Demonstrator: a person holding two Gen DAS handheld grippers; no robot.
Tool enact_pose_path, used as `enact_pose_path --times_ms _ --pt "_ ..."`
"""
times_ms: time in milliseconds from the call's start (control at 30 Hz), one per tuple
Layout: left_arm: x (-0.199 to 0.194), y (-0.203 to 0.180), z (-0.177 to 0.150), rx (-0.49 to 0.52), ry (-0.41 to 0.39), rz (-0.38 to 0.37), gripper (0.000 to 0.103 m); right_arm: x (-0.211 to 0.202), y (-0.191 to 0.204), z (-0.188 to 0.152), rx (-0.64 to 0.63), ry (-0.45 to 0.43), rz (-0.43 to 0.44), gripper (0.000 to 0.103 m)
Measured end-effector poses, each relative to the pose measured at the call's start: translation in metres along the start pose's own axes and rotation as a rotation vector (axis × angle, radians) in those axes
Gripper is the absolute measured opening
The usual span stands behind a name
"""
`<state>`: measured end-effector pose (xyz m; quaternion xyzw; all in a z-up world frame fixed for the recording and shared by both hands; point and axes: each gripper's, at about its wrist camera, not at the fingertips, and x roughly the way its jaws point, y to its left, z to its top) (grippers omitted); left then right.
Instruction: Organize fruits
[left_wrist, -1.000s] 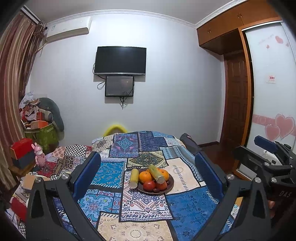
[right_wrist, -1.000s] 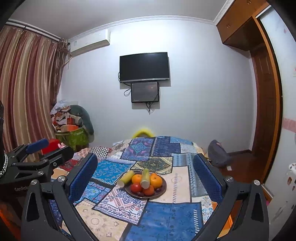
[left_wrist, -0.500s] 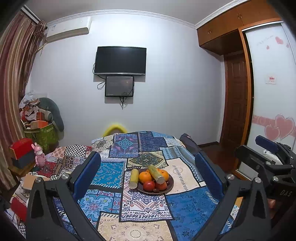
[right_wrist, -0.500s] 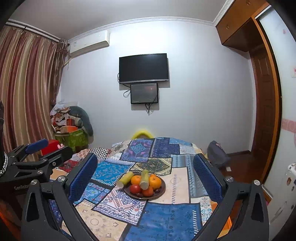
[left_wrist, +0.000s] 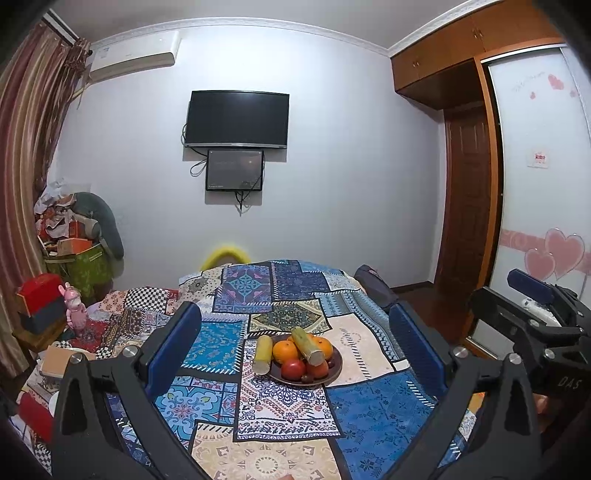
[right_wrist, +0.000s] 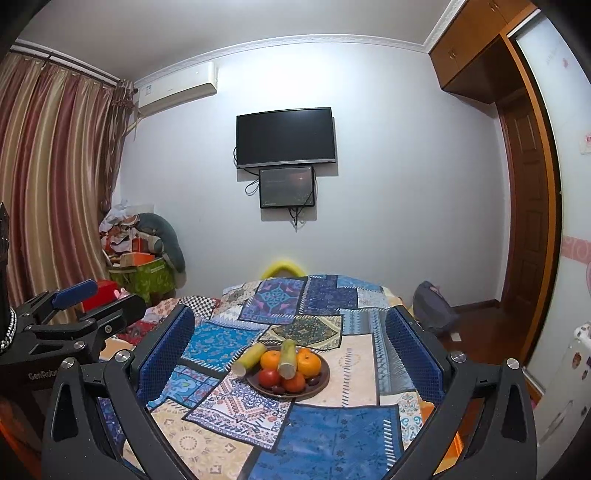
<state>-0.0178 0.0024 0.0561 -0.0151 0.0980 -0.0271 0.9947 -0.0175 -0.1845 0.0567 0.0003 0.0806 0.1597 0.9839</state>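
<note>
Left wrist view: left gripper (left_wrist: 295, 345) is spread wide with nothing between its blue pads; the brown plate (left_wrist: 334, 371) of fruit sits ahead of it, between the fingers and well beyond the tips.
Change: against the frames a second back, almost nothing has shifted; plate and fruit keep their places and both tongs hang as they were.
Meaning: my guess is a pause, which fits either fruit waiting to be sorted or fruit already gathered.
Fruit: oranges (right_wrist: 308, 363), tomatoes (right_wrist: 268, 377) and one green-yellow stalk (right_wrist: 286, 357) lie piled on the plate; a second stalk (right_wrist: 250, 358) leans off its left rim onto the patchwork cloth (right_wrist: 332, 435).
Right gripper (right_wrist: 290, 354): equally wide, empty, level with the left one.
Pose: both held above the near table edge, aimed forward at the plate.
</note>
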Motion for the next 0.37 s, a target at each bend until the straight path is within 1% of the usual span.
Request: enact_pose_path --times_ms 367 --pt "-0.0031 -0.0010 -0.0003 -0.006 -0.010 -0.001 0.103 0.0002 -0.0008 0.0001 0.000 -0.001 -0.001 0.103"
